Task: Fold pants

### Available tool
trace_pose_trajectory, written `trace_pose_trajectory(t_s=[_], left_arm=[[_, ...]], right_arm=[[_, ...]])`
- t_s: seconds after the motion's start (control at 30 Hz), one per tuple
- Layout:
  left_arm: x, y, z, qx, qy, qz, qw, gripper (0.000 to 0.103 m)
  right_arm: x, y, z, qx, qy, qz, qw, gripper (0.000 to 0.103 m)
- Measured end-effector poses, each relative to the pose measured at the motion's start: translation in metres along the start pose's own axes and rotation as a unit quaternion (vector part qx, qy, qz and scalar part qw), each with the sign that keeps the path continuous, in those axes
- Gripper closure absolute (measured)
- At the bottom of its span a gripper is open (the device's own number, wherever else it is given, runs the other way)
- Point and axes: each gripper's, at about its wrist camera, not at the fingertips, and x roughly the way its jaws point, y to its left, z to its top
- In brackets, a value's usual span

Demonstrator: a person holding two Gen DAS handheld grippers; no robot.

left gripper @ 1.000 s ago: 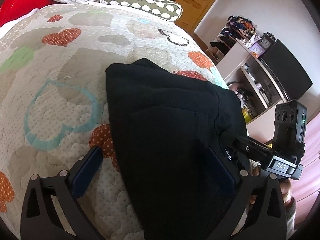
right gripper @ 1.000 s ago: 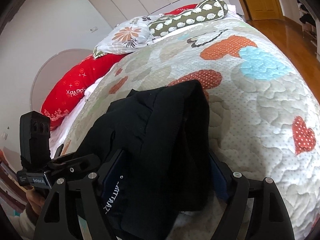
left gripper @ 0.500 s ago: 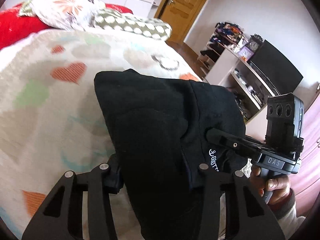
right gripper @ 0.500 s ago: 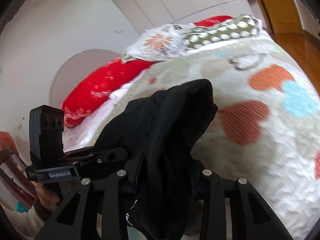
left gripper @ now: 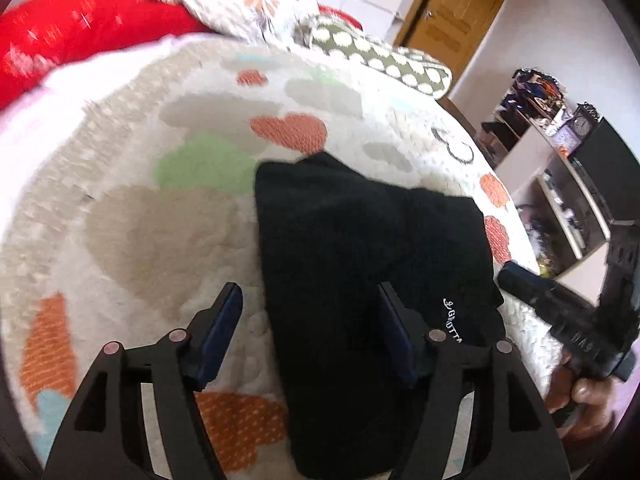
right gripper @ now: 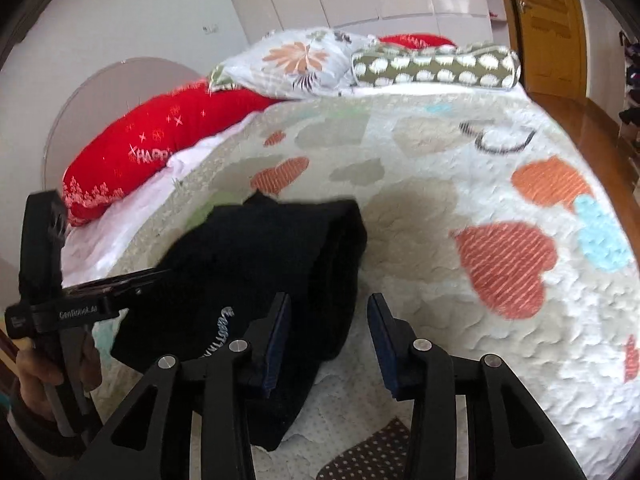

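Observation:
The black pants (left gripper: pixel 360 264) lie folded in a thick bundle on the heart-patterned quilt (left gripper: pixel 160 216); white lettering shows near their right edge. My left gripper (left gripper: pixel 310 330) is open, its jaws astride the bundle's near left edge, holding nothing. In the right wrist view the pants (right gripper: pixel 260 264) lie left of centre. My right gripper (right gripper: pixel 328 340) is open and empty, beside the bundle's right edge. Each gripper shows in the other's view, the right gripper at the right (left gripper: pixel 516 276) and the left gripper at the left (right gripper: pixel 156 274).
Pillows (right gripper: pixel 304 60) and a red bolster (right gripper: pixel 152 140) lie at the head of the bed. A wooden door (right gripper: pixel 548 24) and wood floor are to the right. Shelves with clutter and a dark screen (left gripper: pixel 600 176) stand beyond the bed's right edge.
Both grippers were shut on the lifted pants half a second ago; they have opened and let go. The pants now rest folded on the quilt, and both grippers have drawn back slightly.

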Motion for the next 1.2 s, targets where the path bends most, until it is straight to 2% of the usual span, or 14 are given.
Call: trace_pose_trajectory(t_s=[0.1,0.2,0.37,0.4,0.5,0.67,0.83,0.93,1.03,1.2], left_arm=[[-0.016,-0.014,-0.005,0.023,-0.026,0.031,0.9989,0.031],[-0.016,-0.024,-0.010,0.035,-0.026,0.050,0.9978,0.028],[0.002,-0.027,-0.024,0.041,-0.015,0.068,0.9967,0.025],[0.003,-0.026,-0.026,0.037,-0.021,0.064,0.9970,0.021],[0.000,-0.025,-0.029,0.026,-0.033,0.067,0.9969,0.021],[-0.013,-0.030,-0.028,0.022,-0.046,0.079,0.9955,0.021],[-0.036,-0.043,-0.031,0.036,-0.091,0.119,0.9880,0.021],[-0.049,-0.047,-0.030,0.036,-0.112,0.125,0.9852,0.021],[-0.059,-0.048,-0.029,0.034,-0.124,0.132,0.9828,0.021],[-0.069,-0.051,-0.029,0.037,-0.133,0.145,0.9797,0.020]], right_arm=[[-0.006,0.017,0.010,-0.027,-0.016,0.026,0.999,0.061],[0.006,0.035,0.014,-0.051,-0.005,0.039,0.998,0.062],[0.052,0.039,-0.008,-0.065,0.060,-0.005,0.996,0.062],[0.053,0.039,-0.012,-0.066,0.056,-0.006,0.996,0.062],[0.037,0.039,-0.012,-0.060,0.047,-0.001,0.997,0.062],[0.008,0.040,-0.009,-0.050,0.016,-0.013,0.999,0.050],[-0.012,0.043,-0.006,-0.037,-0.013,-0.017,0.999,0.040],[-0.021,0.046,-0.004,-0.036,-0.023,-0.020,0.999,0.036],[-0.027,0.048,-0.003,-0.038,-0.030,-0.026,0.998,0.030],[-0.031,0.050,-0.004,-0.038,-0.035,-0.030,0.998,0.028]])
